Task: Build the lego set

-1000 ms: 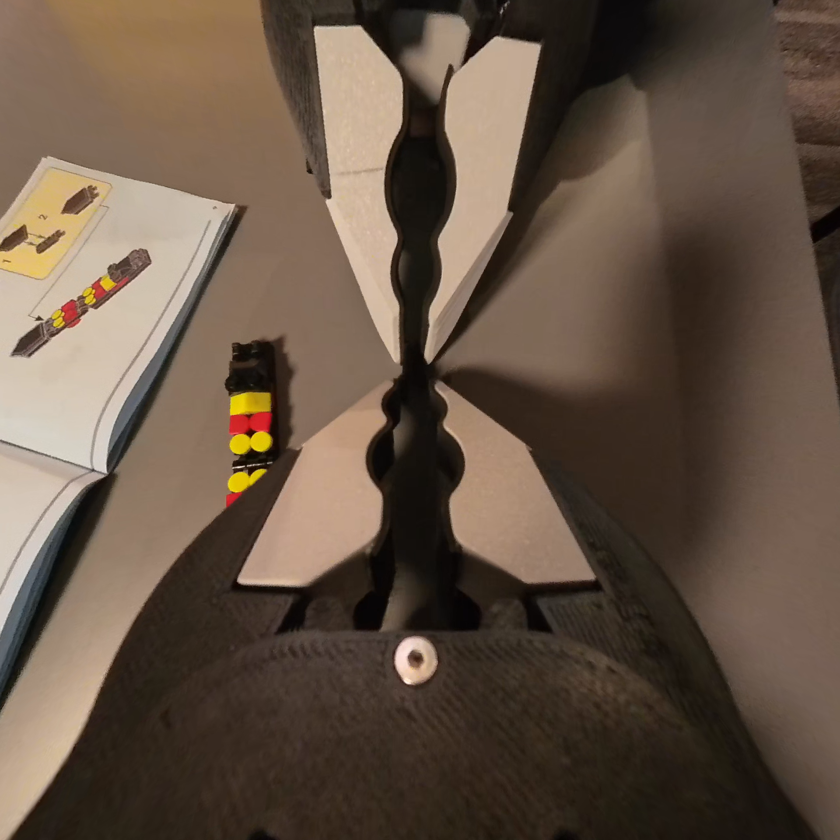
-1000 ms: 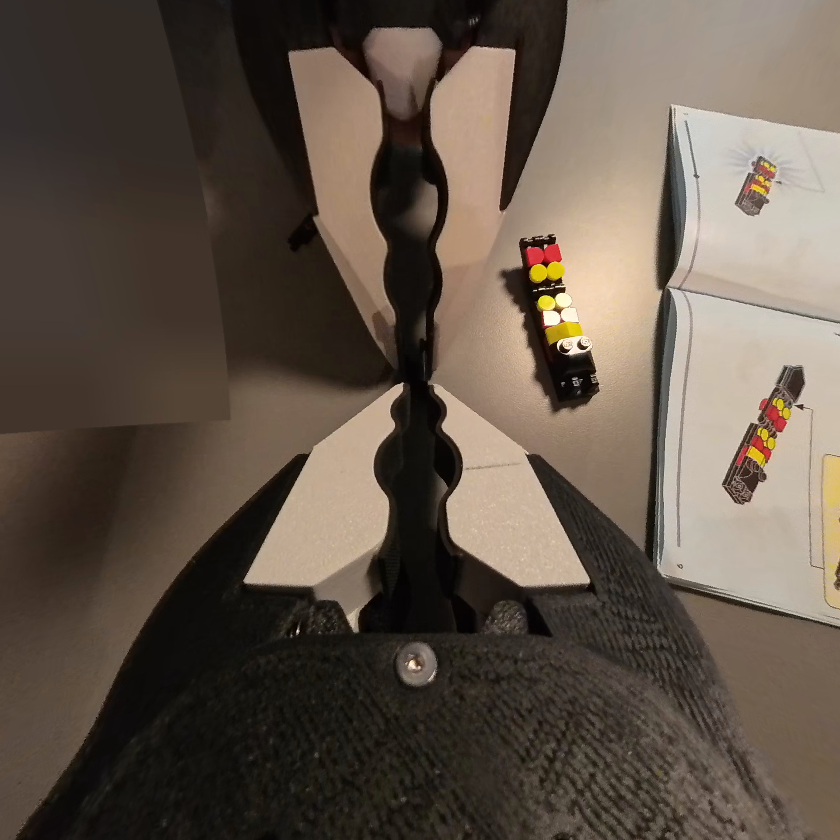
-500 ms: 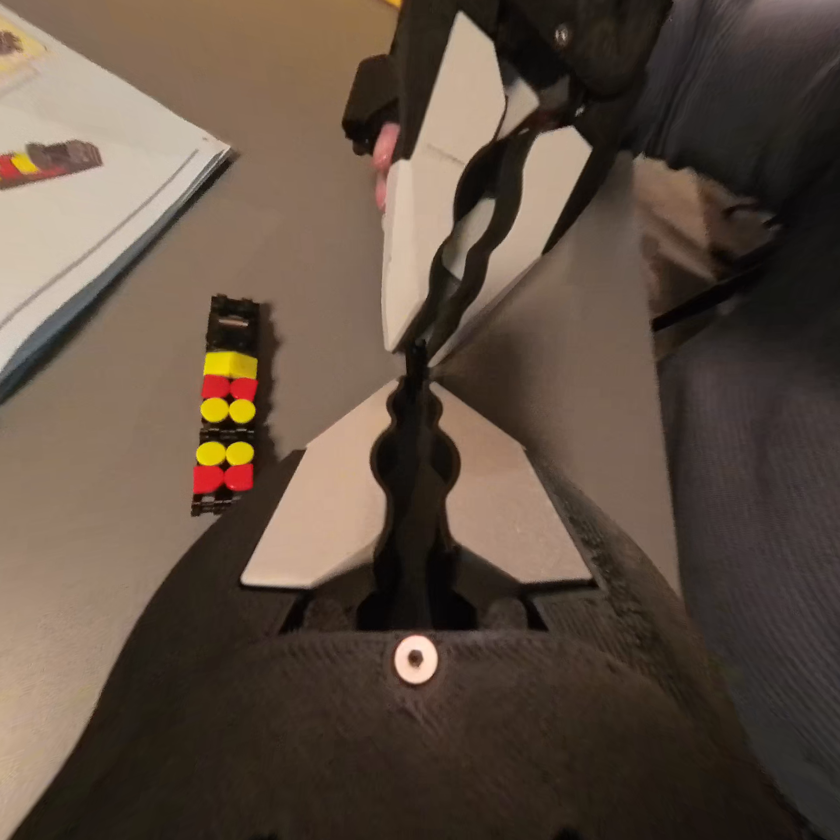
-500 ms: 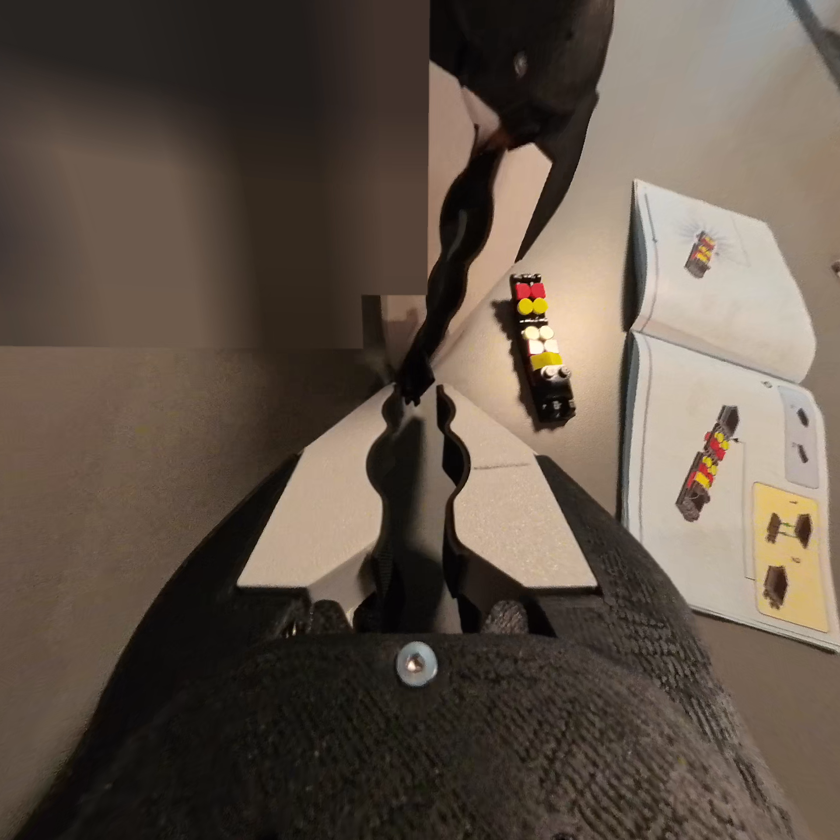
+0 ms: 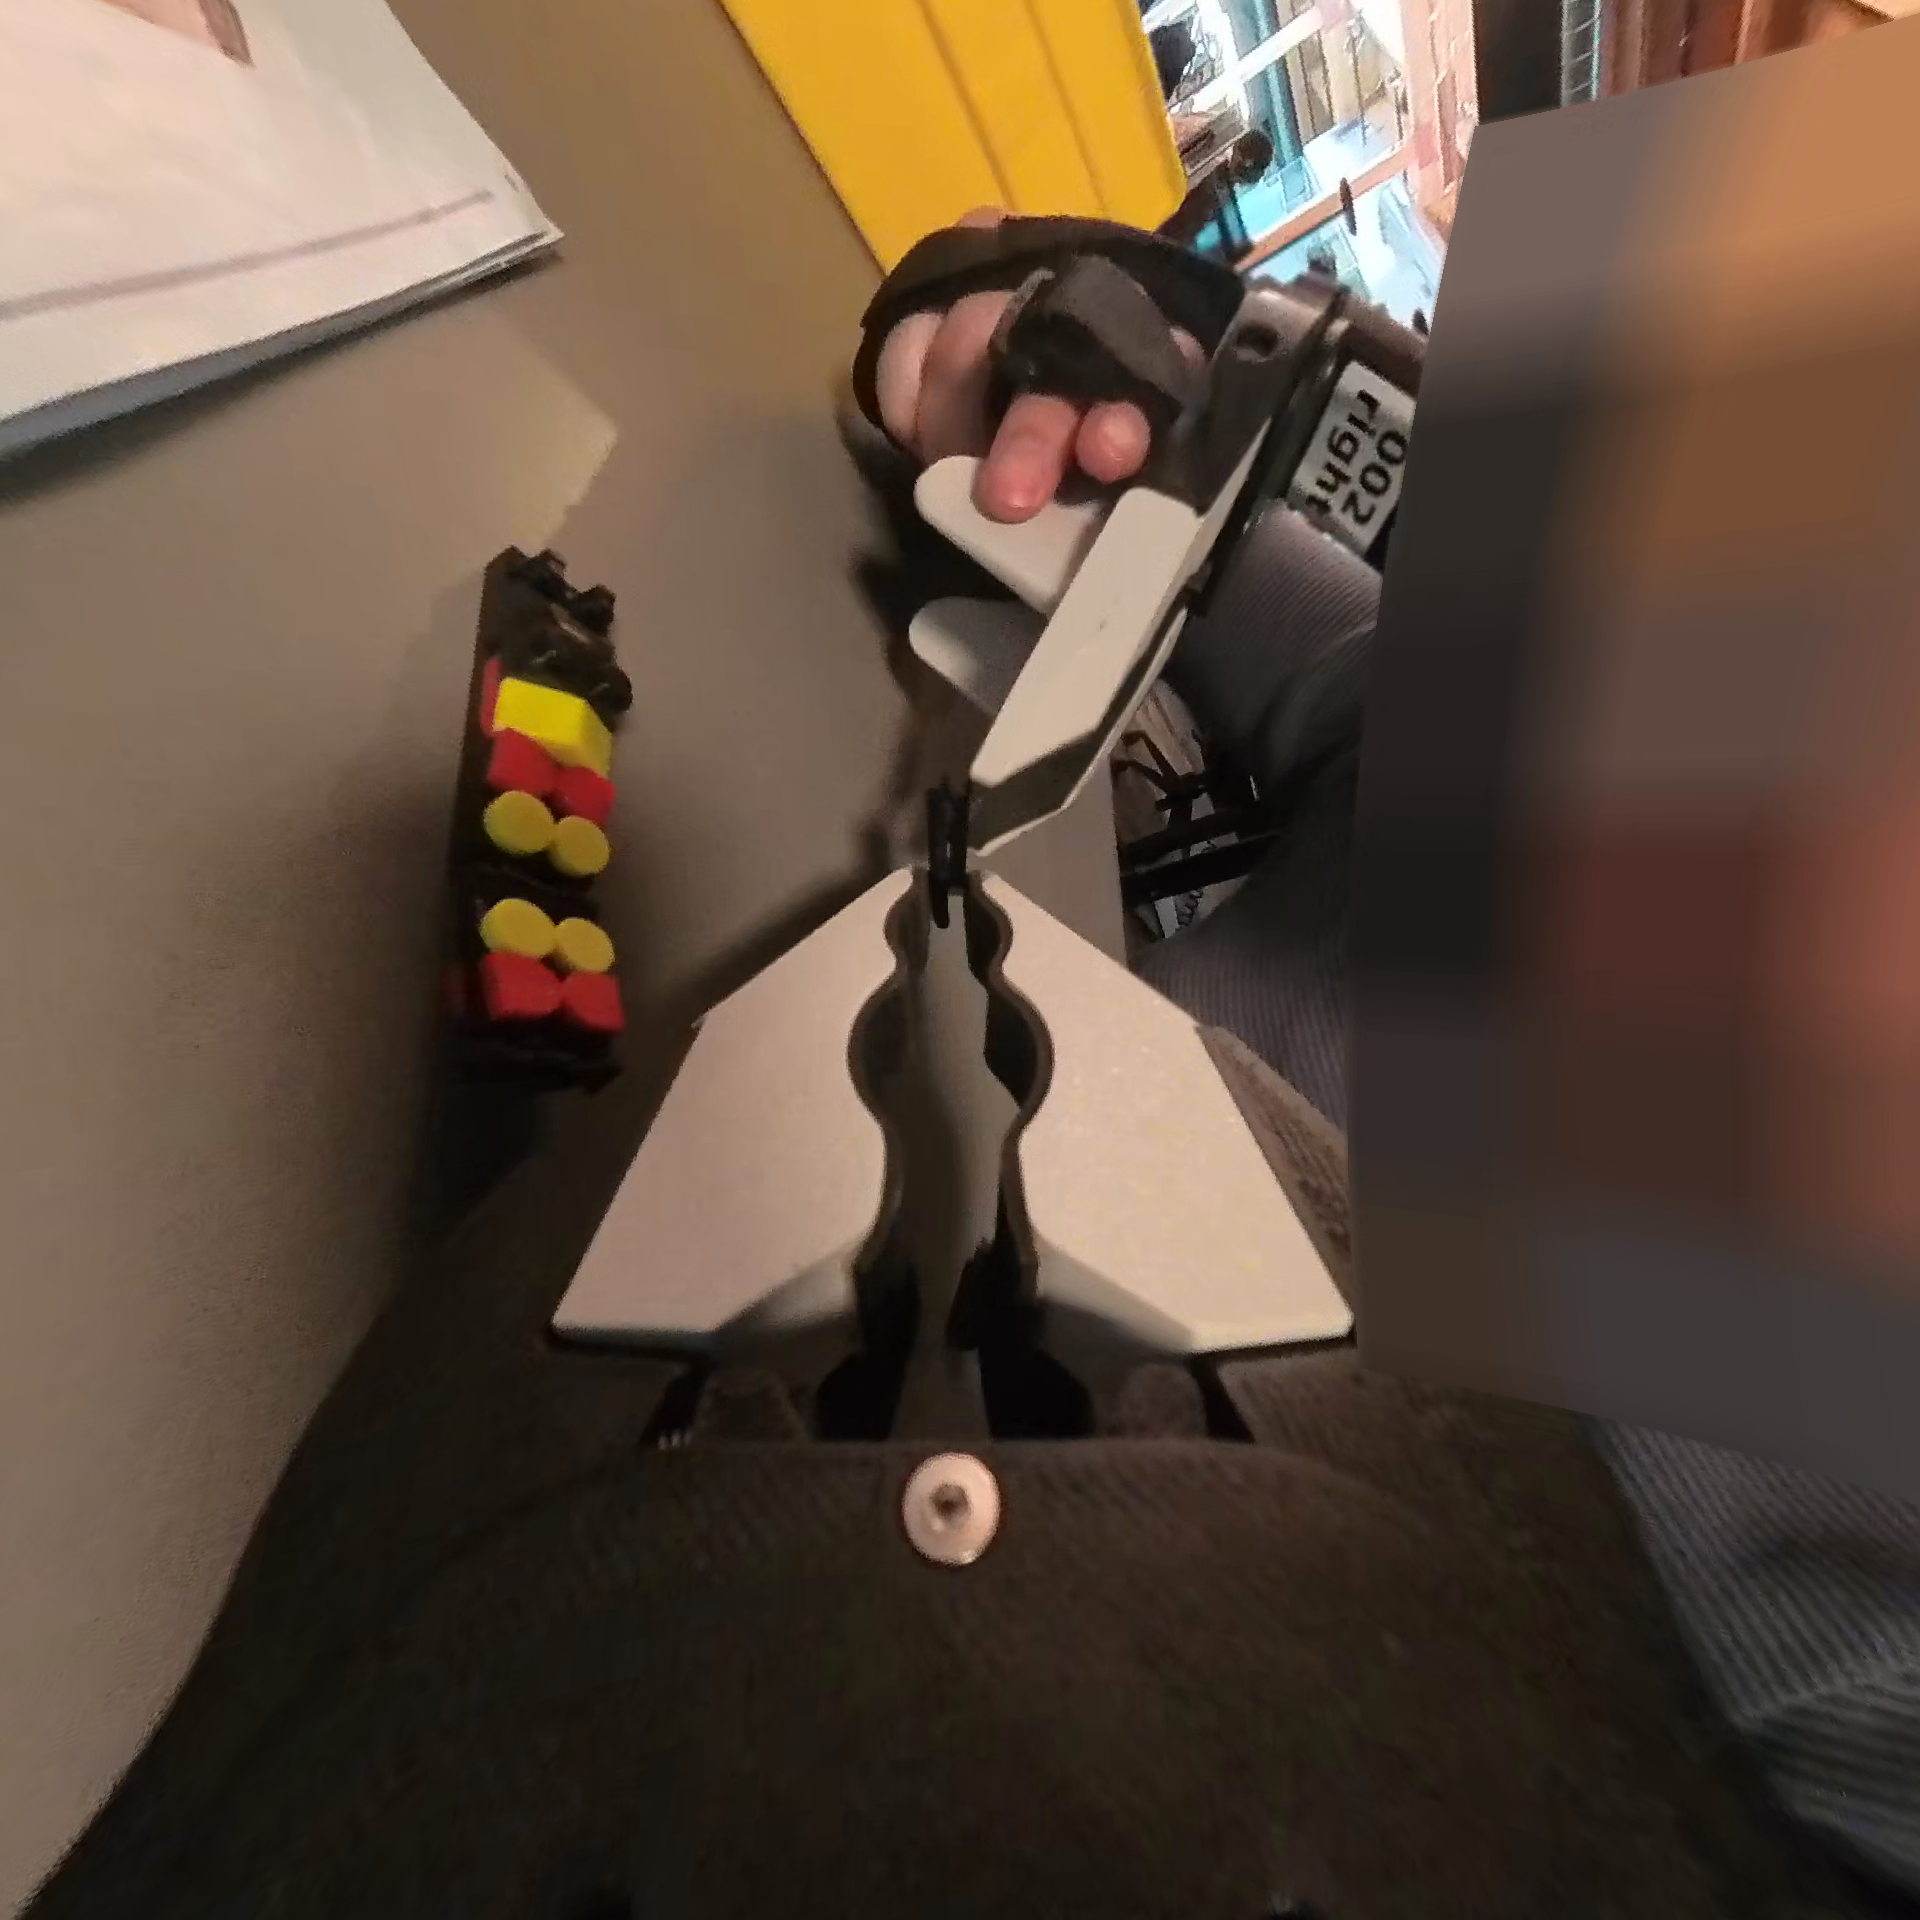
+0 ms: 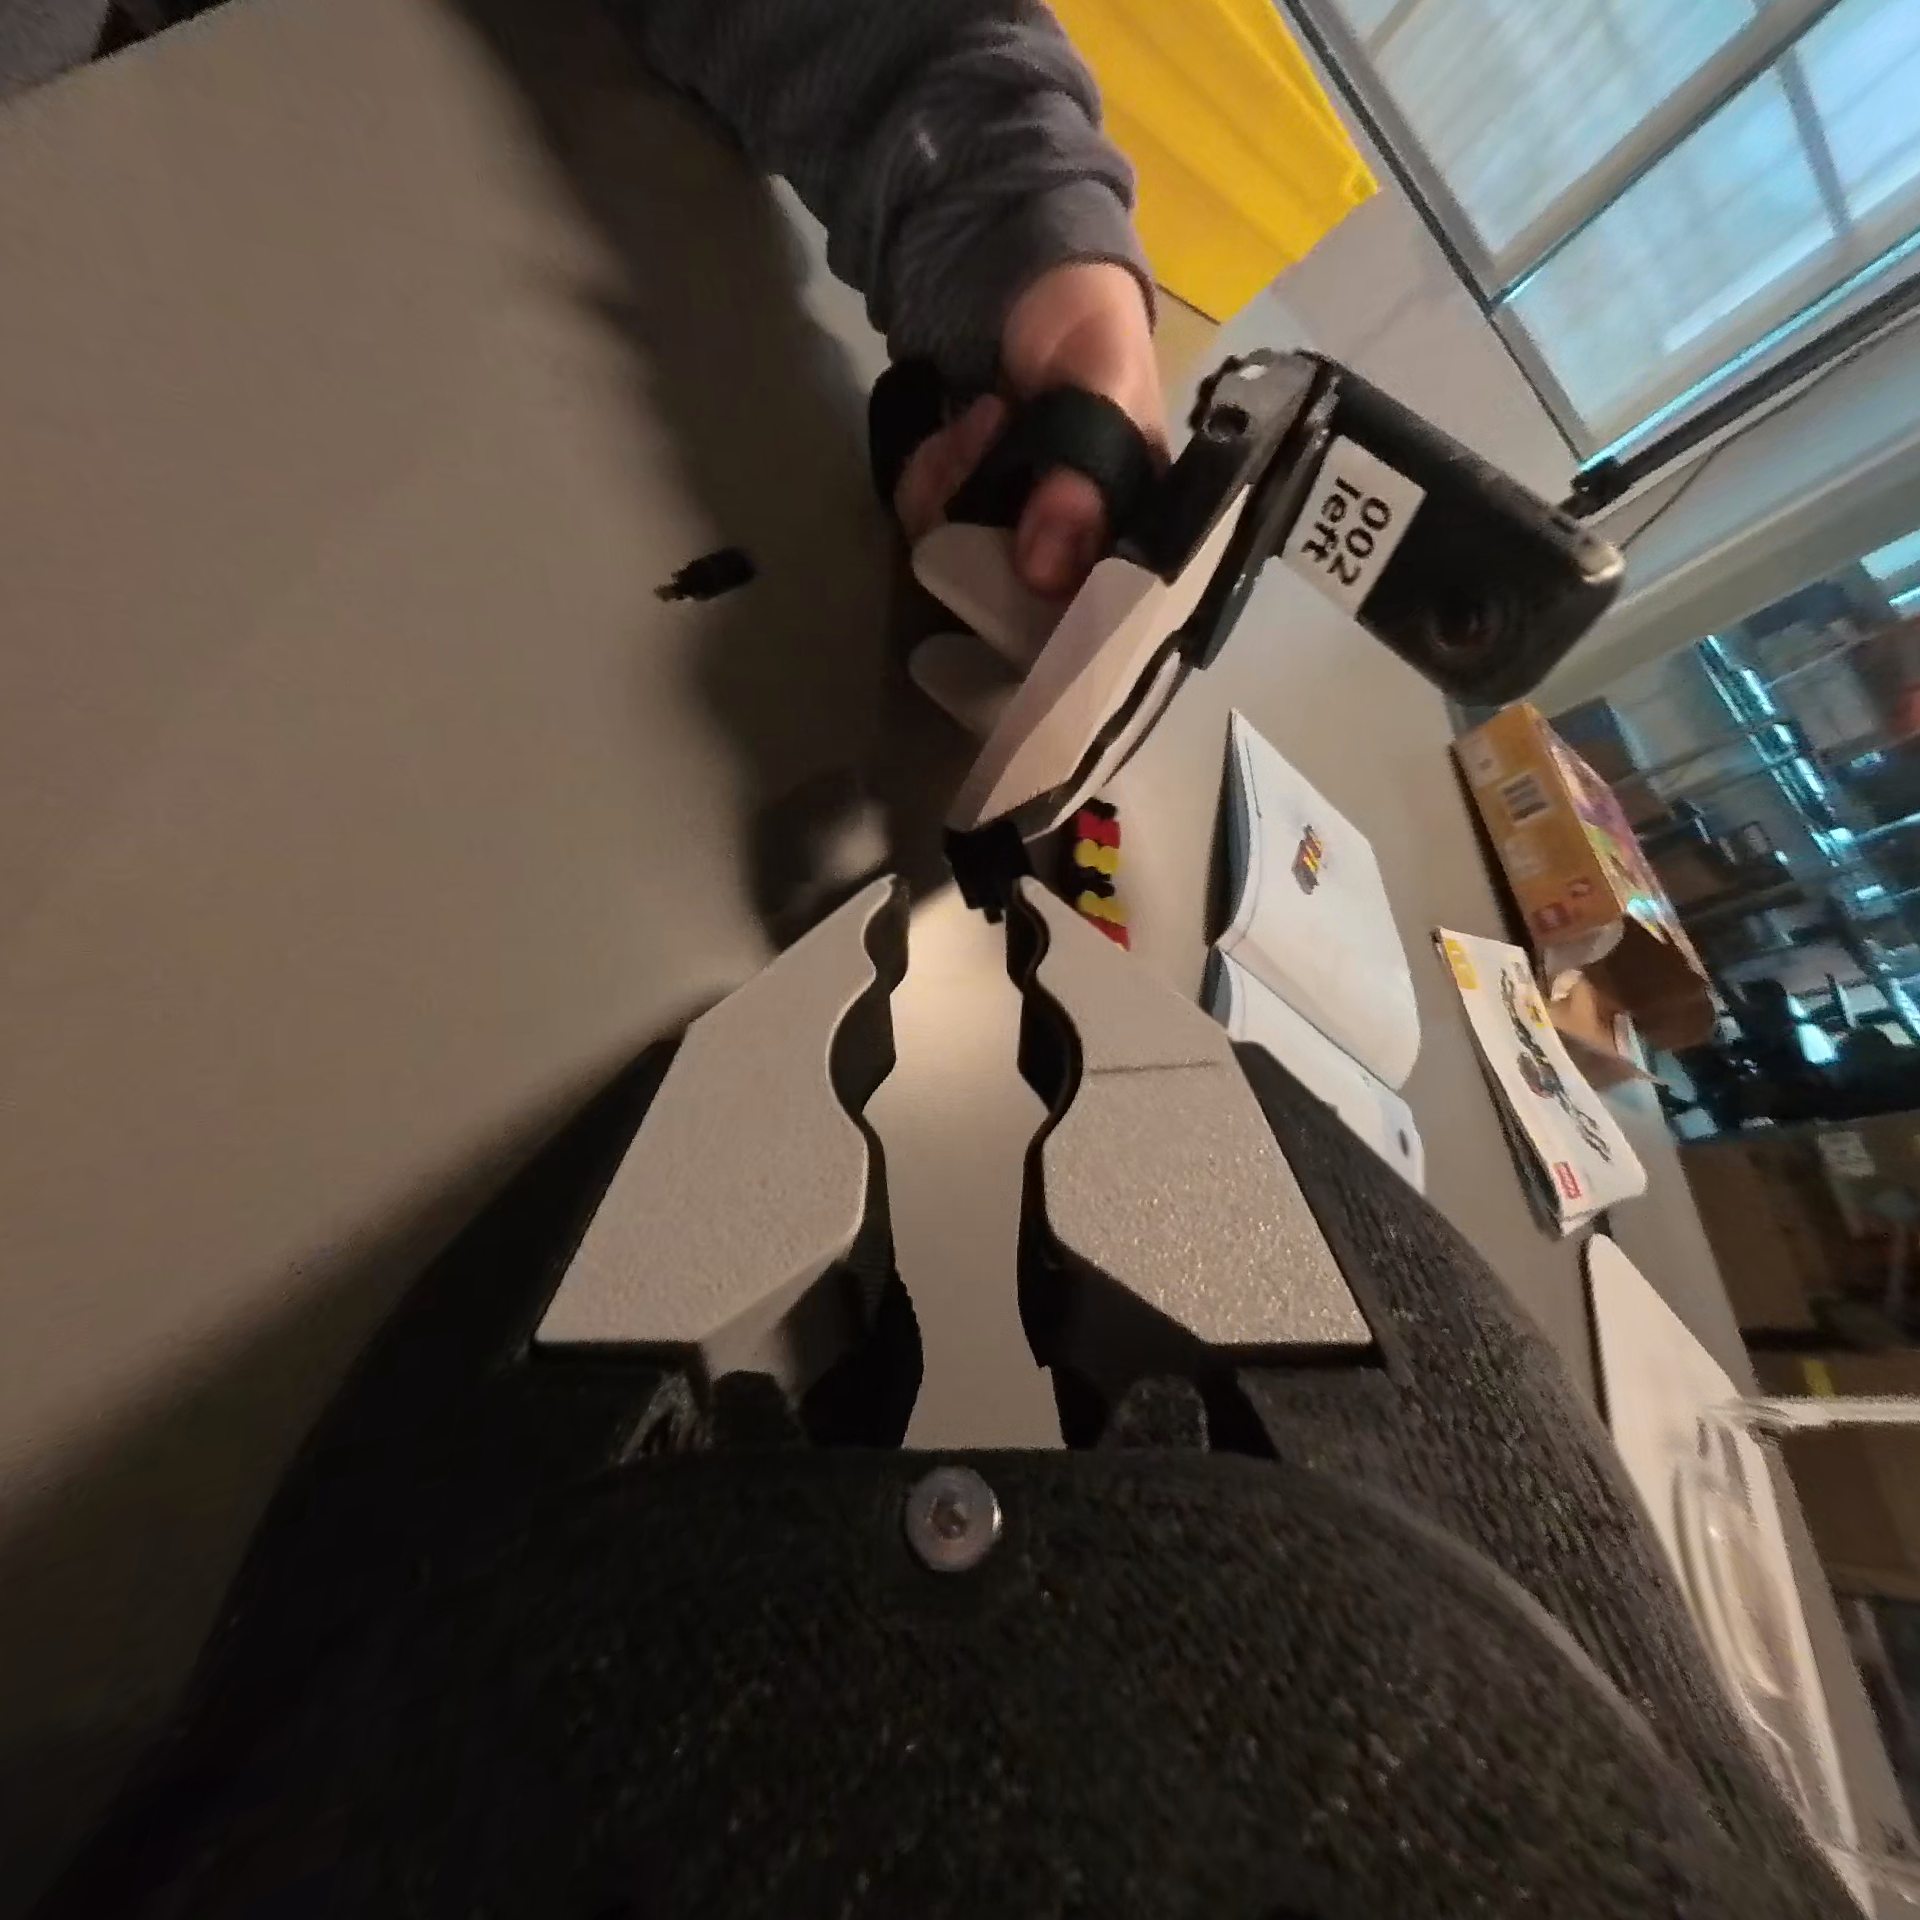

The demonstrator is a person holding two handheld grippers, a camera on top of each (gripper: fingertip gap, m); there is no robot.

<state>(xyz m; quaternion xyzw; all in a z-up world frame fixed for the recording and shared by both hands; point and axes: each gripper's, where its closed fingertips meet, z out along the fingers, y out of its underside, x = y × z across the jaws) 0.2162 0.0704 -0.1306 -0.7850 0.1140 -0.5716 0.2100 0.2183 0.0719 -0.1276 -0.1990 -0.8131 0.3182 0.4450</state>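
My left gripper is shut on a small black lego piece, pinched at its fingertips above the table. In the right wrist view the left gripper comes down from above with that piece at its tip. My right gripper is open, its tips on either side of the piece and not gripping it. In the left wrist view the right gripper meets mine tip to tip. The black lego model with red and yellow studs lies on the grey table, also seen in the right wrist view.
The open instruction booklet lies beyond the model, also seen in the left wrist view. A second booklet, an orange box and a clear bag sit at the right. A yellow bin stands behind. A loose black piece lies at the left. The tips of both grippers are at nearly the same place.
Both grippers have risen from the table and tilted up. My right gripper has opened from shut. My left gripper stays shut on the black piece.
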